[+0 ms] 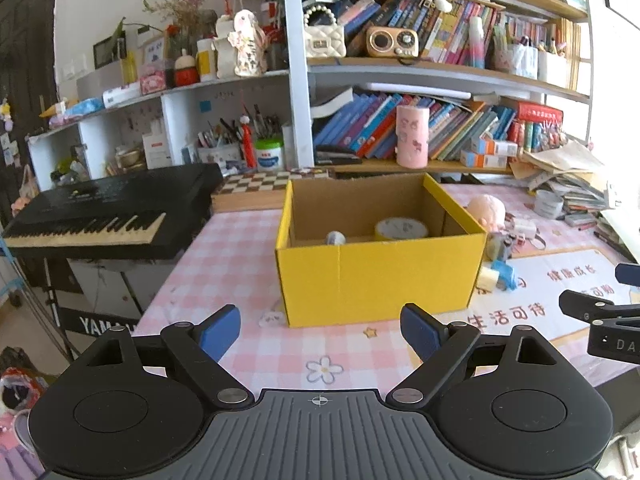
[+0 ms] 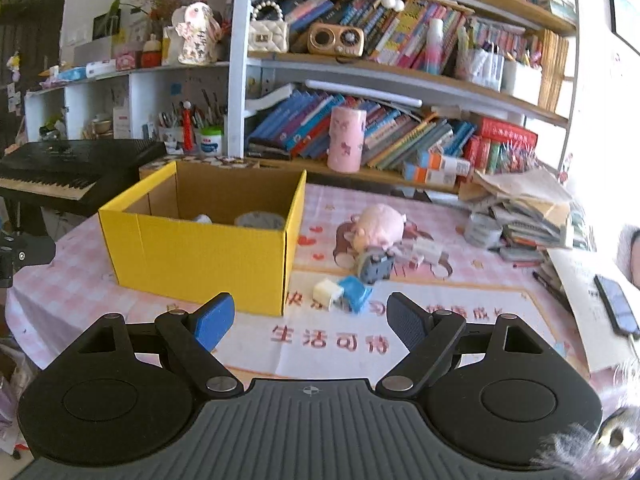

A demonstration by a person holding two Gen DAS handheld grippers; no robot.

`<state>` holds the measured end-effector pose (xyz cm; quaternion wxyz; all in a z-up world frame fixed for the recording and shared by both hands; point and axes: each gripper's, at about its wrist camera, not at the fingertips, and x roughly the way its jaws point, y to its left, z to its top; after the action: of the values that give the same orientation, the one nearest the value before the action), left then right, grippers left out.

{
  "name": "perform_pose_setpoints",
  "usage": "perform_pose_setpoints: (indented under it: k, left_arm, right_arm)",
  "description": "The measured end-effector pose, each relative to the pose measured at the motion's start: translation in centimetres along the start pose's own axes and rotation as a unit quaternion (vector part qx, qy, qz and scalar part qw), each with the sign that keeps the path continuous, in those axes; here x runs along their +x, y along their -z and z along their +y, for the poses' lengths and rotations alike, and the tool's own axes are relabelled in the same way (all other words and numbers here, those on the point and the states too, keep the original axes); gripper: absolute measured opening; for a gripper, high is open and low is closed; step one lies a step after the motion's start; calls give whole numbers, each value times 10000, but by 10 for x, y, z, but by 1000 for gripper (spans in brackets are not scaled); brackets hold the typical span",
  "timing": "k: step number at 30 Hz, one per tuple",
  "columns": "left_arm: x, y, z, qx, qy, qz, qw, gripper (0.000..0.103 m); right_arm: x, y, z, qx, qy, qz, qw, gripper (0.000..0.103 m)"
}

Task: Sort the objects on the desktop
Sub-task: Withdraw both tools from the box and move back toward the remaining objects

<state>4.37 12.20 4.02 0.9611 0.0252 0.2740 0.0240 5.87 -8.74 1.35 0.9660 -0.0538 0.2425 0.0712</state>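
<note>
The yellow box (image 2: 200, 248) stands on the tabletop (image 2: 460, 312). Just beside its right corner lies the small blue-and-white toy (image 2: 344, 294), straight ahead of the right tool (image 2: 310, 322), whose jaws stand open and empty. The left tool (image 1: 320, 332), also open and empty, faces the box front, so the right hand is likely nearer.

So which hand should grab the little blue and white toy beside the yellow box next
Right. The right hand-held gripper, open and empty, faces the blue and white toy. From the left hand-held gripper, the yellow box fills the front, toy off right.
</note>
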Motion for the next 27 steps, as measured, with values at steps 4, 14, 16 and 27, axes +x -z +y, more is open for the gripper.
perform_pose_setpoints:
  k: [4,14,16,27]
  left_arm:
    - [-1,7,-3,-38,52,110,9999,90]
    - [-3,29,-12,-118,121,319,9993,90]
    - [-3,32,-14,-108,116,337,9993,90]
    - [8,37,-23,6,375,546,9978,90]
  right_arm:
    - [0,8,1,83,20,138,9999,82]
    - [-1,21,4,13,104,380,9992,82]
    - [-1,22,4,1,128,380,9992,82]
    - [-2,30,1,-78,255,612,9978,84]
